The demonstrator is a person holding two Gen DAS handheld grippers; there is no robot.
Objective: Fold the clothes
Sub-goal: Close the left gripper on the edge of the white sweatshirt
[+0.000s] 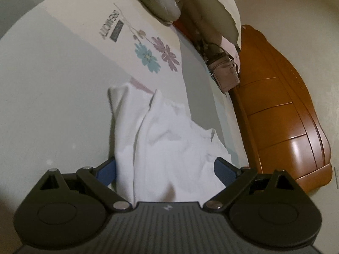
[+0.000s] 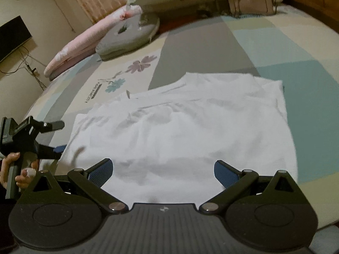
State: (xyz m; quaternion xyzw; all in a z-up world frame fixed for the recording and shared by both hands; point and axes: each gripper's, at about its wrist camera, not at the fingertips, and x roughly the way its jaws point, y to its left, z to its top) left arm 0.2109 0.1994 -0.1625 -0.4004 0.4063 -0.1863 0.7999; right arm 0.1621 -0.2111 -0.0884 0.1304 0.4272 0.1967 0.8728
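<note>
A white T-shirt (image 2: 182, 127) lies spread on the bed (image 2: 286, 48), on the patchwork cover with its flower print (image 2: 127, 74), in the part of the bed nearest the cameras.

The right tongs (image 2: 163, 172) hover over the near hem of the shirt with their blue pads (image 2: 224, 172) wide apart; the cloth lies between and under them, and nothing is pinched. From this view the shirt's long axis runs away from the tongs toward the pillows (image 2: 127, 36) and the handbag (image 2: 250, 0) at the head of the bed, neck end farthest off, a sleeve reaching toward the bed's right edge.

The left tongs (image 1: 165, 169) are at the shirt's left side, held by a hand (image 2: 19, 169) seen at the left of the right wrist view. Their pads (image 1: 106, 173) also stand apart, and a raised, bunched fold of the white cloth (image 1: 161, 139) fills the gap between them; whether either pad presses it cannot be told. In the left wrist view the fabric stretches straight ahead from the tongs toward the flower print (image 1: 156, 53), with the wooden headboard (image 1: 286, 114) along the right.
</note>
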